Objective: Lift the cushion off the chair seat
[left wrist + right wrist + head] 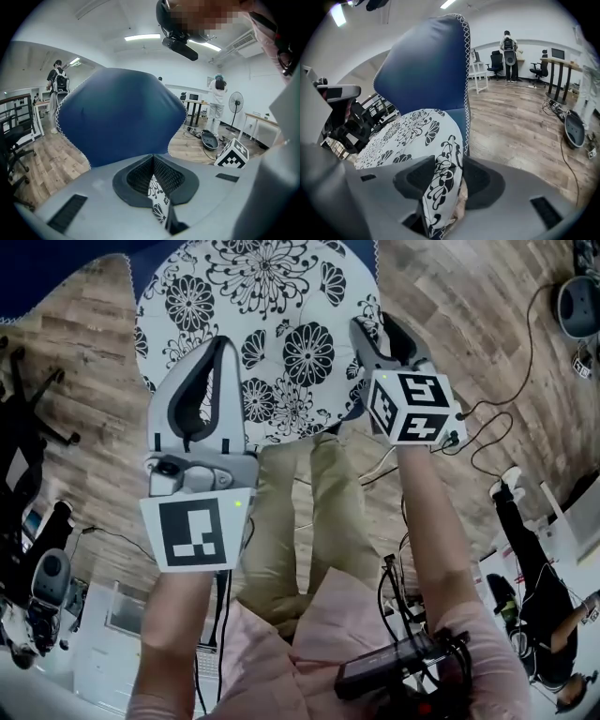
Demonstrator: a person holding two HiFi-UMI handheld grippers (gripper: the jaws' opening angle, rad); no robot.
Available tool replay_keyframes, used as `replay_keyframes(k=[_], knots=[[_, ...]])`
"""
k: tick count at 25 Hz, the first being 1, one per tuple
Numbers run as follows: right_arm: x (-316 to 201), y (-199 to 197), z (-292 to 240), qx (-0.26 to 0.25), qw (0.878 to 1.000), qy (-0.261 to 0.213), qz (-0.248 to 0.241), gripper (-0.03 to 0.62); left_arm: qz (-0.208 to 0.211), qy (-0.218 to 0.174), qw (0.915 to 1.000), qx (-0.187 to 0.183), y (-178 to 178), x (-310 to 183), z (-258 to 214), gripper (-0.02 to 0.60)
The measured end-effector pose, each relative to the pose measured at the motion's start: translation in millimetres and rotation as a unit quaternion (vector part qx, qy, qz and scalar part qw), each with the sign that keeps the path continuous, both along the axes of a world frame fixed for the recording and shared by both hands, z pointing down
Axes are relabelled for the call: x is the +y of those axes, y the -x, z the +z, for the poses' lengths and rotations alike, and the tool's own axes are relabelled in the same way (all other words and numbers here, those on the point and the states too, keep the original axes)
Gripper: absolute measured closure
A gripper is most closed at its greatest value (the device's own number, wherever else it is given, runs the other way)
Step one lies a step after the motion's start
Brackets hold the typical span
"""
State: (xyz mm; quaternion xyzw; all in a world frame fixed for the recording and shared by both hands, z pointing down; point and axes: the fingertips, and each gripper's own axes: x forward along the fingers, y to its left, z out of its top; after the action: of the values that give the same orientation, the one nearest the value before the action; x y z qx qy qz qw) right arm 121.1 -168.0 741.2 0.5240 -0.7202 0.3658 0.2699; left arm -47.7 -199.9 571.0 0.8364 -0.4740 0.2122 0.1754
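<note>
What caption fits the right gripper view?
Right hand-held gripper shut on the edge of the floral cushion, wood floor beyond.

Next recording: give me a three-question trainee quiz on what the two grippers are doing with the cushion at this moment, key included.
1. True or false: the left gripper is open and clear of the cushion.
2. Multiple choice: what sits between the right gripper's jaws? A) a cable; B) the floral edge of the cushion; C) nothing.
3. Fill in: in the left gripper view, the large plain side of the cushion beyond the jaws is coloured ____.

Key: 1 false, its jaws pinch the floral fabric; 2 B; 3 blue.
</note>
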Motion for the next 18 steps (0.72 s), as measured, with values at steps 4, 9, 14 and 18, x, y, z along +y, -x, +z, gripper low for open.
replay_keyframes(k=[4, 9, 14, 18], knots=[[-0.4, 2.3, -1.8, 0.018, 1.000, 0.009, -0.008, 0.441, 0.001, -0.003, 1.0000, 0.000, 2.4, -2.2, -6.6, 0.571], [-3.3, 10.3, -16.5, 0.029, 0.999, 0.003, -0.017, 0.515, -0.002, -0.012, 0.9999, 0.006, 4.4, -5.9, -20.2, 0.571], [-10.6, 17.6, -43.2, 0.030, 0.999, -0.019, -0.021, 0.541, -0.007, -0.024, 0.9997, 0.009, 7.4, -6.5, -35.6, 0.571], [-19.3, 26.9, -73.8, 0.028, 0.998, -0.037, -0.037, 0.554, -0.016, -0.040, 0.9990, 0.011, 12.8, -14.0, -58.8, 0.571]])
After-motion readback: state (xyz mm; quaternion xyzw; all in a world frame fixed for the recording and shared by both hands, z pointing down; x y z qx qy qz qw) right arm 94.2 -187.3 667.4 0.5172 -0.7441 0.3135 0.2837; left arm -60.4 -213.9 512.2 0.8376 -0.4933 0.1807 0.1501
